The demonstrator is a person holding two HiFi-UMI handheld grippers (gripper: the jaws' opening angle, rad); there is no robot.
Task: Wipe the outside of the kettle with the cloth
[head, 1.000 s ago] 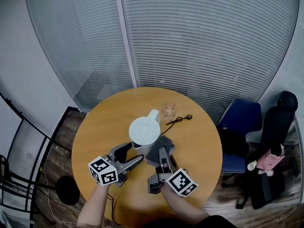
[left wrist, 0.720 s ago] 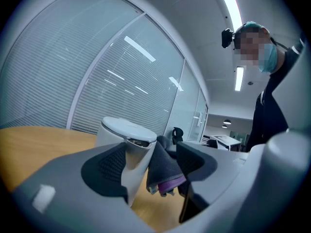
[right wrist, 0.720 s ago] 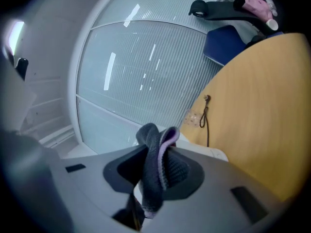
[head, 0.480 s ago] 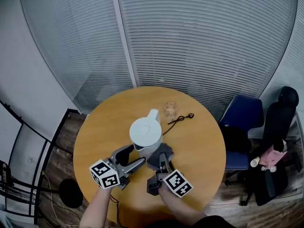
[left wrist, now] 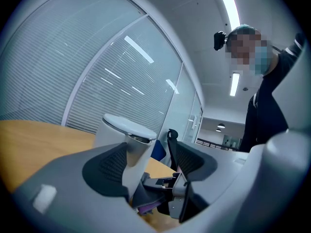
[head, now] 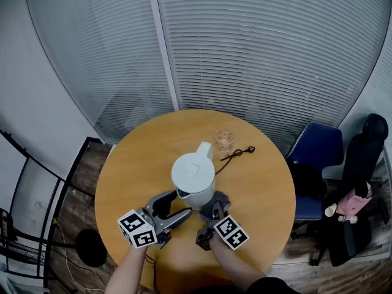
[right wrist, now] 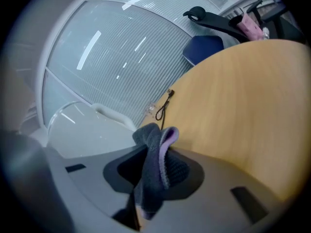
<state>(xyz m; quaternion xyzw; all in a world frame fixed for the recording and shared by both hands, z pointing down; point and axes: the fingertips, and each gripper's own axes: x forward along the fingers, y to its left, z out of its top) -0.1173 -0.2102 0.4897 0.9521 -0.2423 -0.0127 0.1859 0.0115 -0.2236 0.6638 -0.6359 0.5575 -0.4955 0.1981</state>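
A white kettle stands upright near the middle of the round wooden table. My left gripper is open, its two jaws spread at the kettle's near left side. In the left gripper view the kettle rises between the dark pads. My right gripper is shut on a grey cloth with a purple edge, which lies against the kettle's near right side. In the right gripper view the cloth sticks up from the jaws, with the kettle close on the left.
A small clear glass and a black cable lie beyond the kettle. A blue chair and a black chair stand right of the table. Blinds on glass walls close off the back.
The right gripper has carried the cloth a little to the right round the kettle's near side. The left gripper keeps its place by the kettle, still spread.
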